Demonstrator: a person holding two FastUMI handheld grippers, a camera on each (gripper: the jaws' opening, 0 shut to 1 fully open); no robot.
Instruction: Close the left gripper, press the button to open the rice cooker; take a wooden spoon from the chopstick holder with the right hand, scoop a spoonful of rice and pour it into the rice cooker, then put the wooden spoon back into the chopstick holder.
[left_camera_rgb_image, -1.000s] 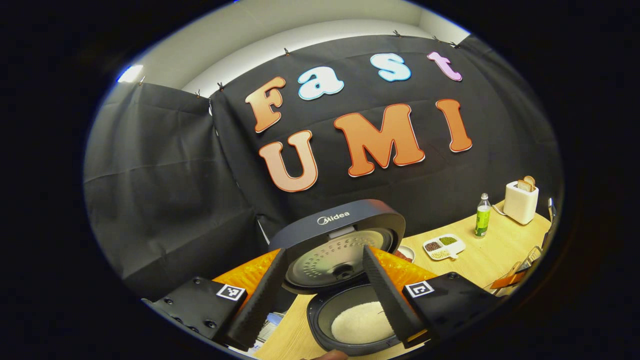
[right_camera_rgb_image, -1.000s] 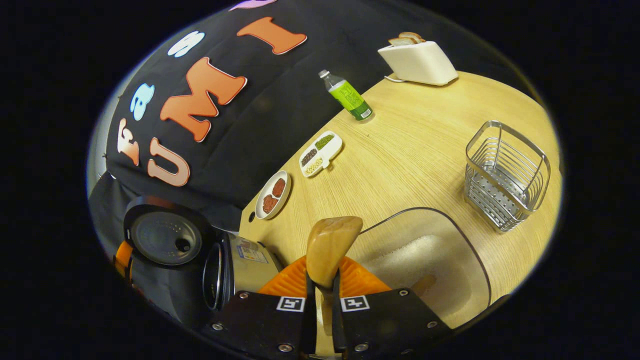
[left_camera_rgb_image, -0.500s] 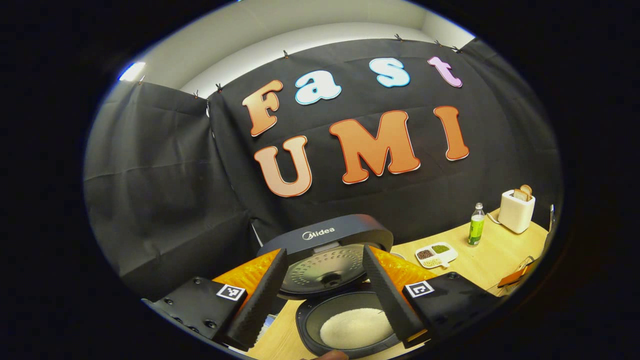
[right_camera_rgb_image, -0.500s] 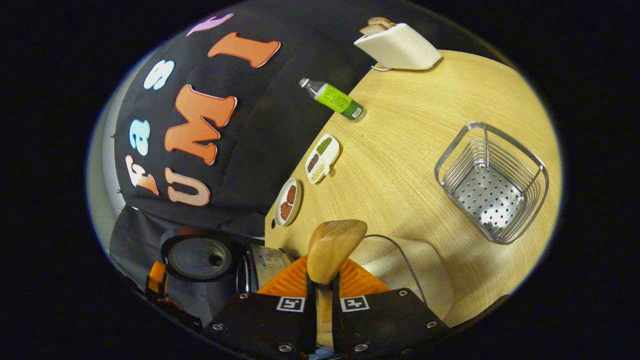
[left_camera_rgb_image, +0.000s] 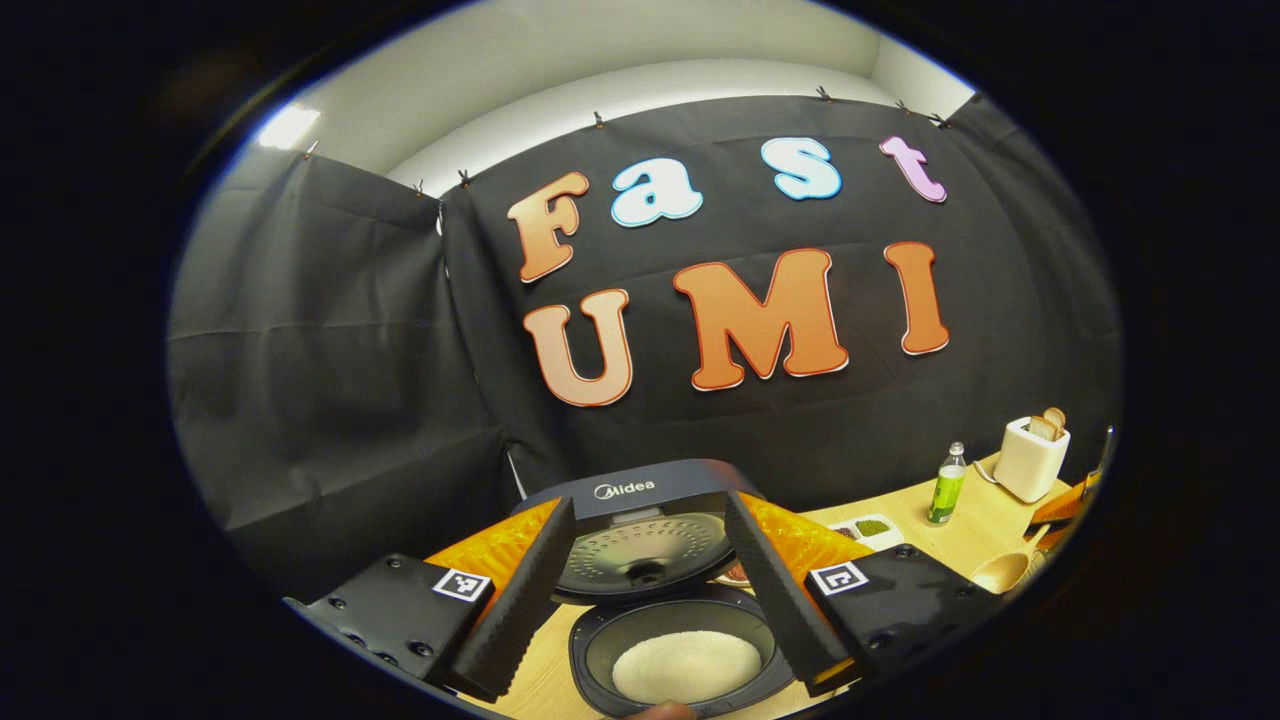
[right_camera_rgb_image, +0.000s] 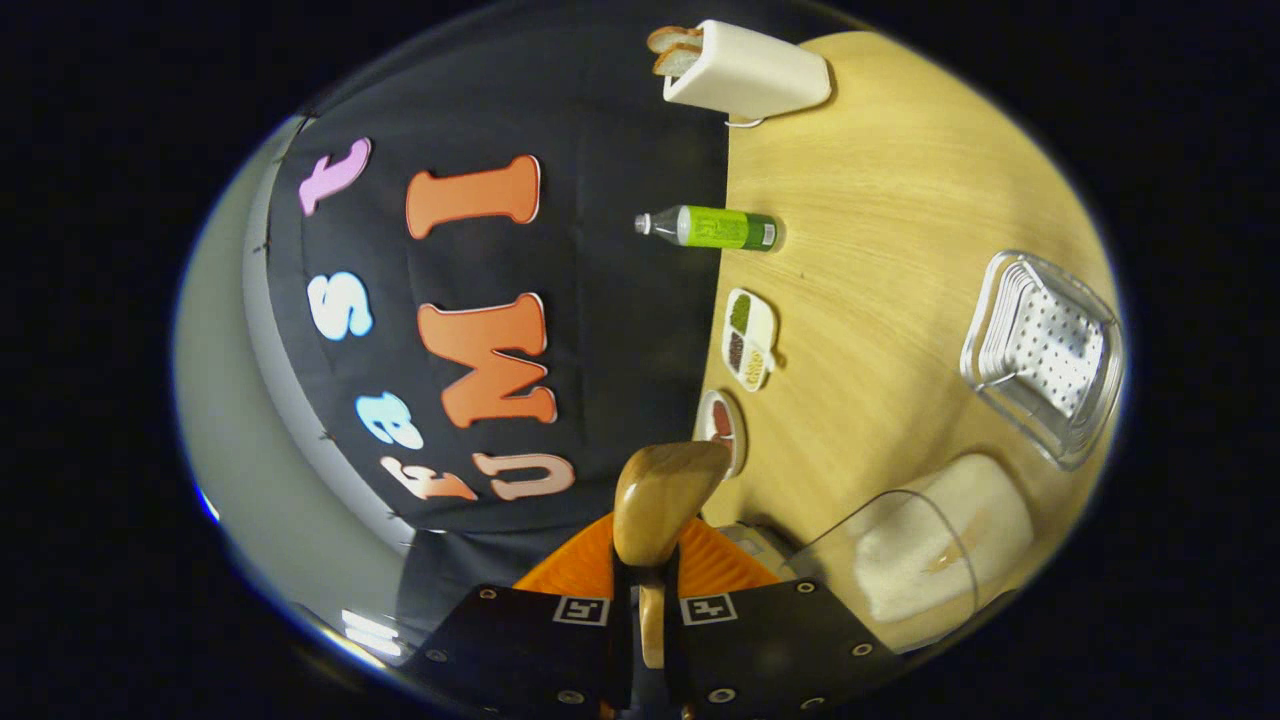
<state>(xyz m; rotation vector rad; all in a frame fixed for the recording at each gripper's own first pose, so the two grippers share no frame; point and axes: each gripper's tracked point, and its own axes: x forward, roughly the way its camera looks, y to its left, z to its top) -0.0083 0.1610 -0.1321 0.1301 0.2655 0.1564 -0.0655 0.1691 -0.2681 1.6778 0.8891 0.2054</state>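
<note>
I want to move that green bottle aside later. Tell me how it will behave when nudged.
The green bottle is tall and narrow and stands upright on the wooden table, so a high push would probably tip it. Being round, it would likely roll once down. It looks like plastic, so probably not fragile.

The rice cooker (left_camera_rgb_image: 660, 600) stands open at the near left end of the wooden table, its dark lid (left_camera_rgb_image: 640, 525) tipped up toward the far wall with the perforated inner plate facing forward. Its dark pot holds a flat bed of white rice (left_camera_rgb_image: 686, 666). The wooden spoon (right_camera_rgb_image: 660, 490), pale brown with a rounded bowl, is clamped by its handle, bowl pointing away. The clear container of rice (right_camera_rgb_image: 925, 550) sits near on the right, with the wire chopstick holder (right_camera_rgb_image: 1045, 355) beyond it
</note>
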